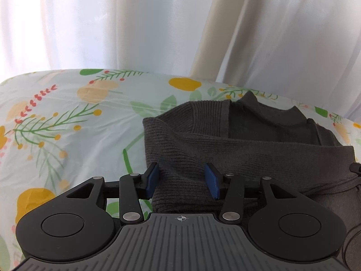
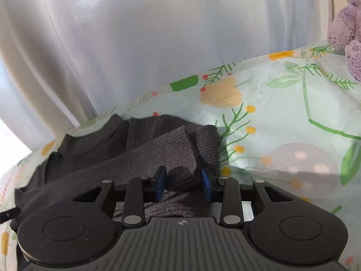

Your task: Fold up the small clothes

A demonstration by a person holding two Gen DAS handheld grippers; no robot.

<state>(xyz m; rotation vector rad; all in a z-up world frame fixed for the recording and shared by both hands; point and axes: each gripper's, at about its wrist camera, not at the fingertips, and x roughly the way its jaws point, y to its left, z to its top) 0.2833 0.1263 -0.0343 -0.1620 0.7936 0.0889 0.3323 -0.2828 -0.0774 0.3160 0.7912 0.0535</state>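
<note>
A dark grey ribbed knit sweater (image 1: 237,149) lies on the floral sheet, its sleeves folded across the body. My left gripper (image 1: 182,178) is open over the sweater's left edge, with the fabric lying between its blue pads (image 1: 151,180). In the right wrist view the same sweater (image 2: 117,149) shows its sleeve cuff (image 2: 182,178) between the pads of my right gripper (image 2: 183,184), which is open around it. The part of the cloth under each gripper body is hidden.
The sweater rests on a pale green sheet with yellow flowers (image 1: 67,122), also in the right wrist view (image 2: 282,122). White curtains (image 1: 135,22) hang right behind the far edge. A purple plush toy (image 2: 347,29) sits at the far right.
</note>
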